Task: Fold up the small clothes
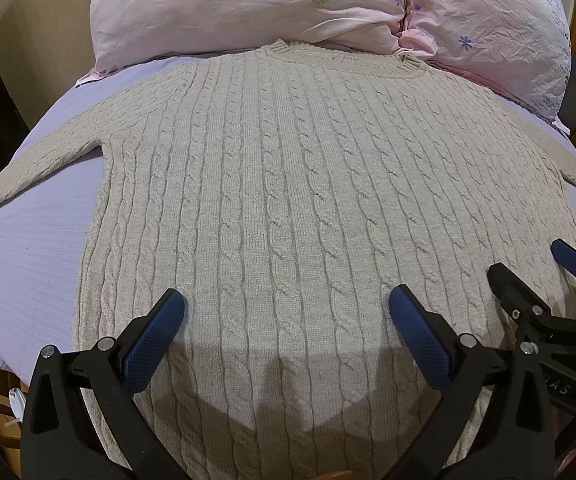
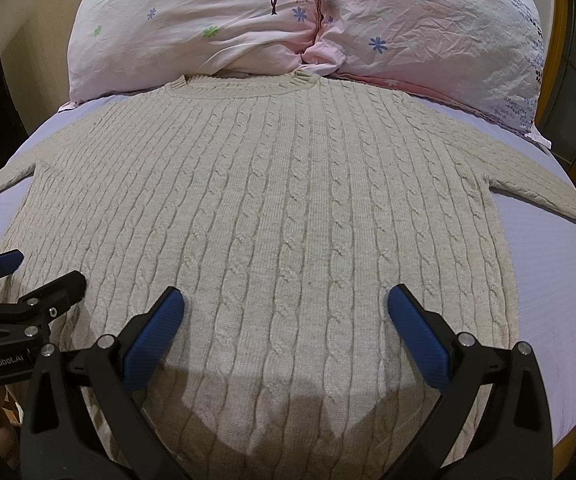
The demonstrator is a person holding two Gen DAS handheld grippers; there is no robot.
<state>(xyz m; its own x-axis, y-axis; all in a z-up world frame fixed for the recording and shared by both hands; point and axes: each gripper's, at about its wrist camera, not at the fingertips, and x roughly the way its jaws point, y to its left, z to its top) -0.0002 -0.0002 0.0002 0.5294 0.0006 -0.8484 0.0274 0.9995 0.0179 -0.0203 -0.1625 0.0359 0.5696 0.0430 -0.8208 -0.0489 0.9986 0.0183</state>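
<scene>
Sweater (image 1: 288, 200): lying flat, collar toward frame top, hem nearest both claws
Left gripper (image 1: 286, 312): gaping wide, hovering empty
Right gripper (image 2: 286, 308): gaping wide, hovering empty

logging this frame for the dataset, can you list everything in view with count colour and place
sweater: one, beige cable knit, spread flat on the bed, collar toward the pillows, sleeves out to both sides
bed sheet: one, pale lilac, under the sweater
pillows: two, pink with small flowers and a tree print, side by side at the far end of the bed
left tongs: one, black with blue pads, open above the sweater's lower part
right tongs: one, black with blue pads, open above the sweater's lower part, beside the left one
</scene>
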